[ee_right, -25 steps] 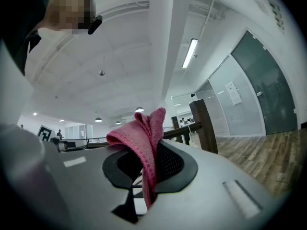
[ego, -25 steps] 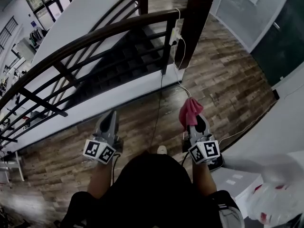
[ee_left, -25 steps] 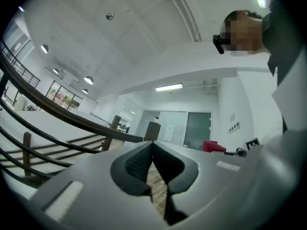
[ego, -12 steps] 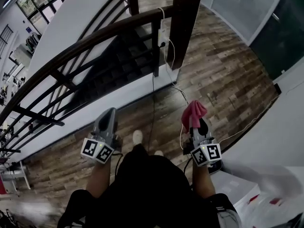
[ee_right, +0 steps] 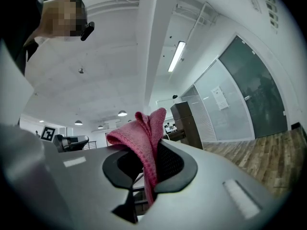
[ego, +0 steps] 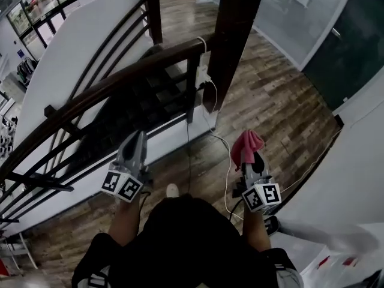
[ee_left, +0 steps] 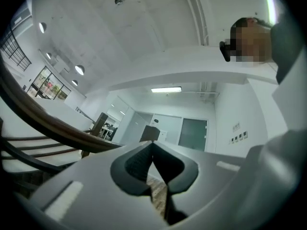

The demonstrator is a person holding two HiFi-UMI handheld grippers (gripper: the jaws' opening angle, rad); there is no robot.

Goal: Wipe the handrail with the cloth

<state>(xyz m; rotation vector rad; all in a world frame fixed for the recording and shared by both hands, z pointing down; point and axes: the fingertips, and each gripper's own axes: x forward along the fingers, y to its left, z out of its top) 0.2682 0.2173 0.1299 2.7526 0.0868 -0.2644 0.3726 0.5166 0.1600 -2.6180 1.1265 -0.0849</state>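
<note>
Right claw (ego: 249, 159) at 5 o'clock in head view: jaws clamped on pink cloth (ego: 246, 144), bunched end protruding past the tips. Same grip in right gripper view, cloth (ee_right: 144, 138) pinched between both pads. Left claw (ego: 138, 139) at 7 o'clock: jaws closed tip to tip, nothing between. Dark wooden handrail (ego: 114, 83) from 9 o'clock up to square post (ego: 234, 35) at 1 o'clock. Cloth well apart from handrail, above wooden floor (ego: 282, 107).
</note>
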